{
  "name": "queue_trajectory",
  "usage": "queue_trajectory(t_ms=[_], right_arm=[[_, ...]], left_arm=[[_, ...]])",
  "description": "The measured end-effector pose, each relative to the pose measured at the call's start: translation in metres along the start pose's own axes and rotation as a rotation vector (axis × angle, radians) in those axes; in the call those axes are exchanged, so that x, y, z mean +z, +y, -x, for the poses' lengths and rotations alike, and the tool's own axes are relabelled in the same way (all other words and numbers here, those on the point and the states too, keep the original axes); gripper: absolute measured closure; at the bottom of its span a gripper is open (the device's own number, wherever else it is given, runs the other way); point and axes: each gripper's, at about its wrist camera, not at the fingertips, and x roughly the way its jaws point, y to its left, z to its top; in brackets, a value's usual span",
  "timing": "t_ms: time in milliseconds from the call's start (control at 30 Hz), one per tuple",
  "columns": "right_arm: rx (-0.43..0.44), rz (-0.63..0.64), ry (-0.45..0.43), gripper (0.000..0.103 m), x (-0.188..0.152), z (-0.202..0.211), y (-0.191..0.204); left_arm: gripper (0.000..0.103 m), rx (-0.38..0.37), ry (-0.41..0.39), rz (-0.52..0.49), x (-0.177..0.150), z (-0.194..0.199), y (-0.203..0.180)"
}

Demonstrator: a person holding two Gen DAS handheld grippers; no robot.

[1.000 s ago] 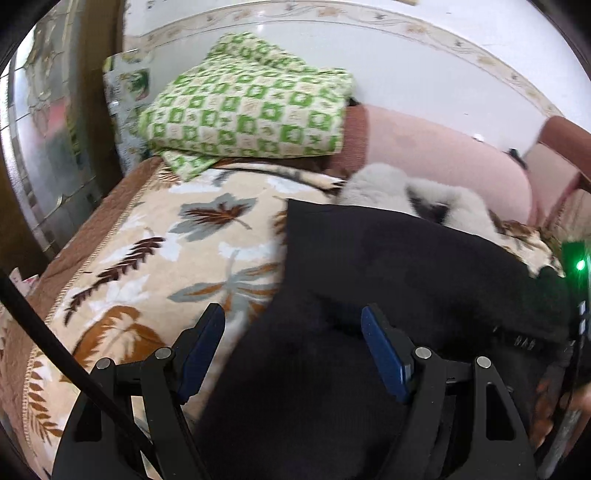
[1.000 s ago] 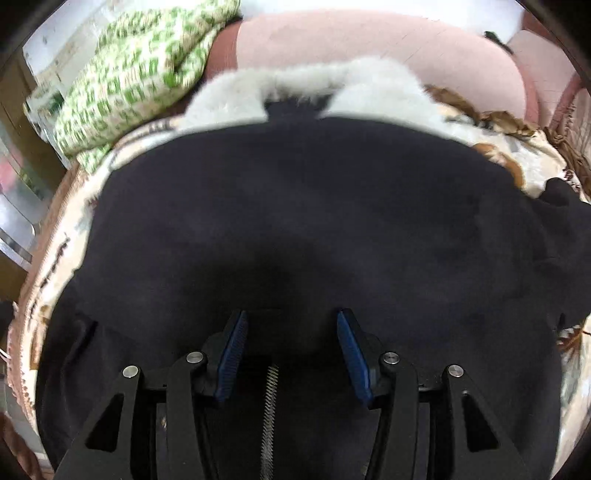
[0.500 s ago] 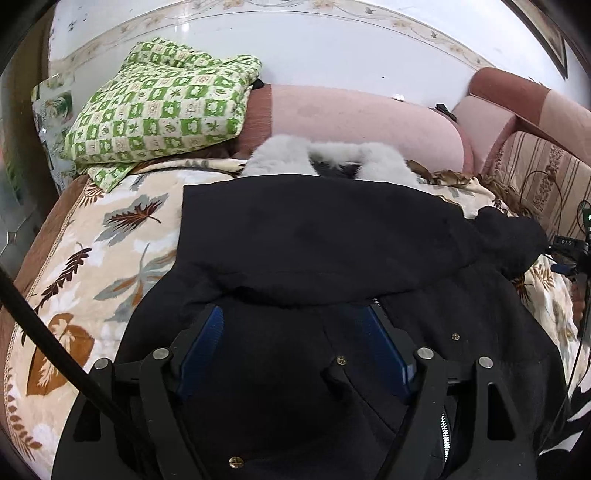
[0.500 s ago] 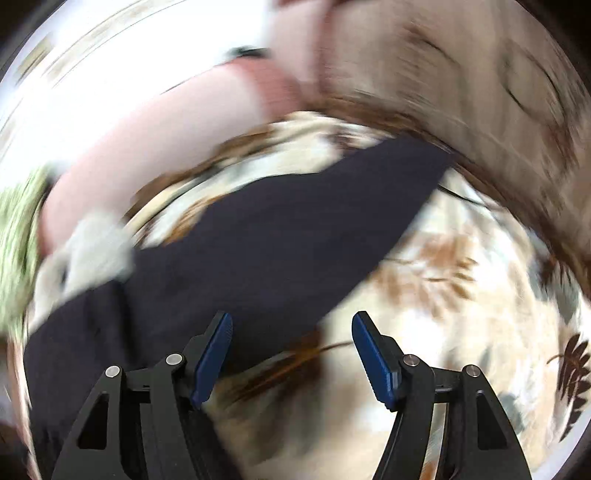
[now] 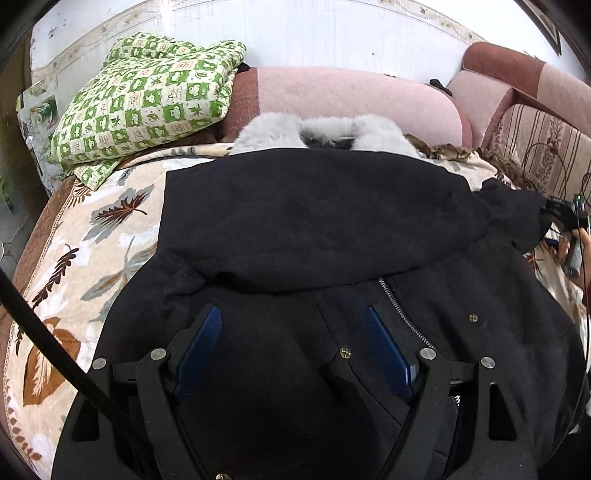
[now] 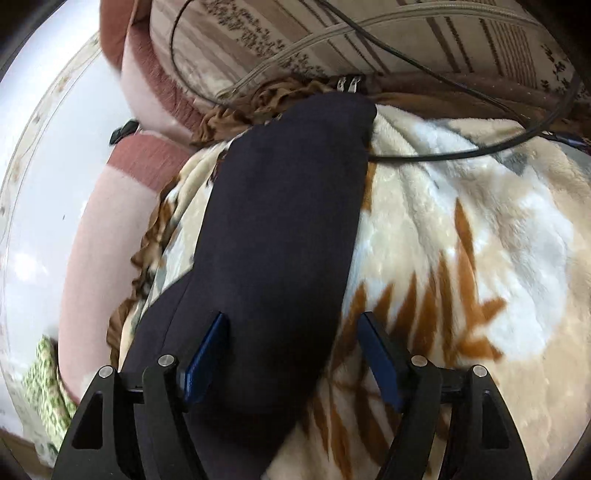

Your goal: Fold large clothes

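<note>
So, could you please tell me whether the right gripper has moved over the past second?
Yes. The right gripper has swung right, from over the coat body to the coat sleeve stretched toward the striped sofa cushion; its jaws stand open.

coat (image 5: 314, 221) on blanket (image 5: 92, 236); pillow (image 5: 147, 96) behind-left

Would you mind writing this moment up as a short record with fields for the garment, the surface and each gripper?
garment: black coat with grey fur collar, one sleeve folded across its front
outstretched sleeve: lying on the blanket
surface: leaf-print blanket on a pink sofa
left gripper: open, over the coat's front
right gripper: open, at the sleeve's edge
other: green checked cloth
</note>
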Motion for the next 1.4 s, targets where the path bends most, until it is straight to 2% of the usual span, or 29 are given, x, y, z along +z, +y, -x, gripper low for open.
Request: queue_trajectory(t_ms=[33, 67, 133, 167, 267, 400, 567, 767, 900, 1000, 1167, 1267, 1400], right_arm=[[-0.015, 0.015, -0.003, 0.040, 0.003, -0.002, 0.005], [-0.016, 0.034, 0.000, 0.067, 0.005, -0.002, 0.010], [-0.012, 0.063, 0.004, 0.084, 0.008, 0.005, 0.018], [-0.020, 0.095, -0.005, 0.089, 0.008, 0.012, 0.027], [-0.077, 0.227, -0.050, 0.092, 0.003, 0.041, 0.060], [-0.136, 0.429, -0.103, 0.093, -0.020, 0.085, 0.116], [-0.085, 0.701, -0.126, 0.094, -0.083, 0.134, 0.191], [0.071, 0.993, -0.068, 0.094, -0.198, 0.155, 0.274], [0.144, 1.136, 0.036, 0.094, -0.279, 0.130, 0.305], [0.123, 1.220, 0.111, 0.089, -0.336, 0.089, 0.306], [0.141, 1.150, 0.262, 0.062, -0.381, 0.038, 0.280], [0.179, 1.162, 0.288, 0.054, -0.399, 0.048, 0.264], [0.238, 1.188, 0.264, 0.043, -0.392, 0.091, 0.249]], left_arm=[[0.024, -0.001, 0.001, -0.002, 0.000, 0.000, 0.000], [0.024, -0.003, 0.002, -0.004, 0.000, -0.001, -0.001], [0.024, 0.000, -0.001, -0.006, 0.000, 0.001, -0.001], [0.024, 0.003, -0.005, -0.006, 0.001, 0.002, -0.001], [0.024, 0.005, -0.017, -0.002, 0.002, 0.008, -0.001], [0.024, 0.006, -0.034, 0.006, 0.004, 0.016, 0.001], [0.024, 0.031, -0.062, 0.044, 0.009, 0.028, 0.014], [0.024, 0.097, -0.091, 0.107, 0.016, 0.039, 0.044], [0.024, 0.133, -0.110, 0.170, 0.021, 0.045, 0.072], [0.024, 0.141, -0.112, 0.227, 0.022, 0.048, 0.092], [0.024, 0.153, -0.121, 0.271, 0.024, 0.051, 0.112], [0.024, 0.147, -0.118, 0.294, 0.025, 0.051, 0.118], [0.024, 0.142, -0.119, 0.310, 0.025, 0.052, 0.122]])
